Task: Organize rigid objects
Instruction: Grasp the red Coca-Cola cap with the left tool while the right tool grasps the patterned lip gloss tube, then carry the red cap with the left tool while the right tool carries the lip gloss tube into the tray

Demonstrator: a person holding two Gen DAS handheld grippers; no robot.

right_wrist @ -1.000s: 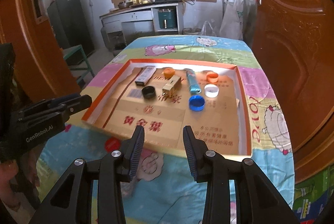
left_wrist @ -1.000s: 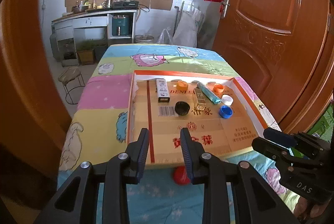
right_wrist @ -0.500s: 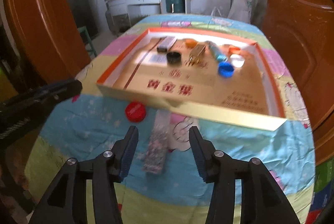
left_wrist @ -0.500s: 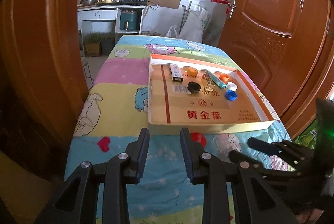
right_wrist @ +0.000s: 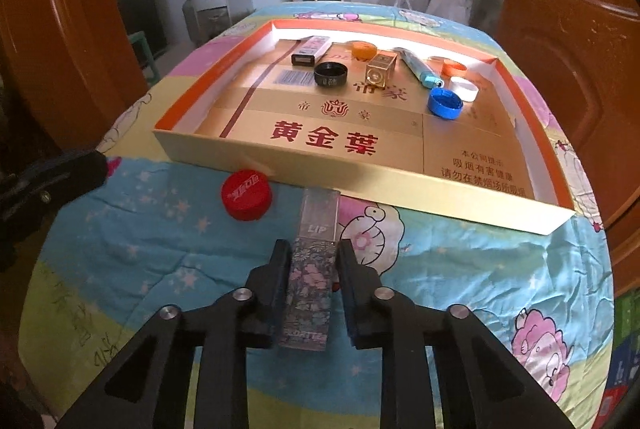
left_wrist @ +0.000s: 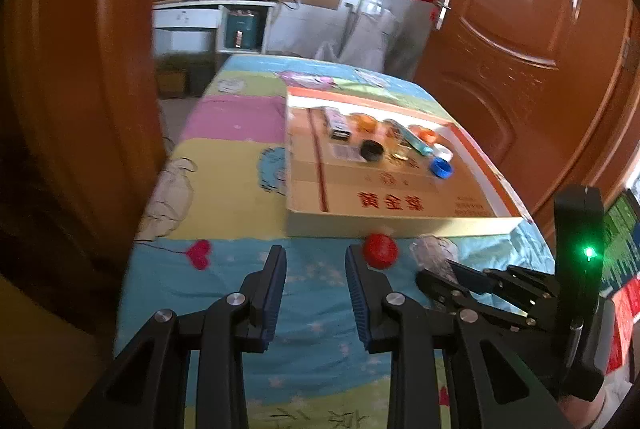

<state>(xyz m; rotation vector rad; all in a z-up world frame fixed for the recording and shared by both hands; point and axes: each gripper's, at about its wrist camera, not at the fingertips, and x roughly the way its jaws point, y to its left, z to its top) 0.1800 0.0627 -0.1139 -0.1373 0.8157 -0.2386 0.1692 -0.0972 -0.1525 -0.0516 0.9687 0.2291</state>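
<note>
Left wrist view: left gripper (left_wrist: 316,257) hovers over the blue cloth (left_wrist: 312,341), jaws narrowly apart with nothing between them; red cap (left_wrist: 380,250) lies just right of its right fingertip, near the cardboard tray (left_wrist: 392,223).
Right side of that view: right gripper (left_wrist: 440,279) low at the cloth, its tips at the clear lip box (left_wrist: 430,253).
Right wrist view: right gripper (right_wrist: 310,253) jaws have just closed, pads pressing the flowered lip box (right_wrist: 312,269), which lies on the cloth (right_wrist: 160,241) with its far end near the tray's (right_wrist: 360,173) near wall.
Tray contents: black cap (right_wrist: 330,74), gold box (right_wrist: 380,69), blue cap (right_wrist: 445,102), white cap (right_wrist: 464,90).
</note>
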